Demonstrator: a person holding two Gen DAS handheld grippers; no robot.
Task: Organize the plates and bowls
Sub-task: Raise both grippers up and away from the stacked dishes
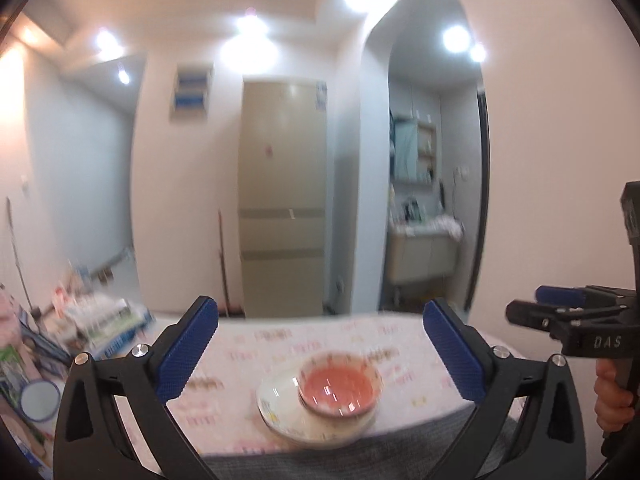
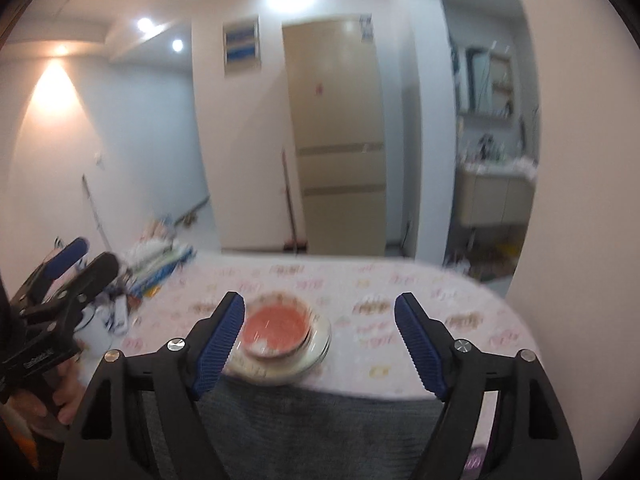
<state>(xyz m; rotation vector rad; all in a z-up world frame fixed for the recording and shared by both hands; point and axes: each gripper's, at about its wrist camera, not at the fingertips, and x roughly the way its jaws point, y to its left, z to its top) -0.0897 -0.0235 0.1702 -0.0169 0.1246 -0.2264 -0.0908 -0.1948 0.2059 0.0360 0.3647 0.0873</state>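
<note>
A small bowl with a red inside (image 1: 339, 385) sits in a wider white plate (image 1: 280, 396) near the front edge of the table (image 1: 280, 340). In the right wrist view the bowl (image 2: 275, 324) rests on the plate (image 2: 316, 346) too. My left gripper (image 1: 320, 352) is open and empty, held above and short of the dishes. My right gripper (image 2: 320, 344) is open and empty, with the bowl near its left finger (image 2: 220, 340). Each gripper shows at the other view's edge, the right one (image 1: 560, 312) and the left one (image 2: 76, 268). Both views are blurred.
The table has a pink patterned cloth. A grey chair back (image 2: 312, 420) lies just in front of it. Clutter and boxes (image 1: 100, 320) lie on the floor at the left, with a white pail (image 2: 96, 328). A fridge (image 1: 282, 200) and a washroom doorway (image 1: 432, 200) stand behind.
</note>
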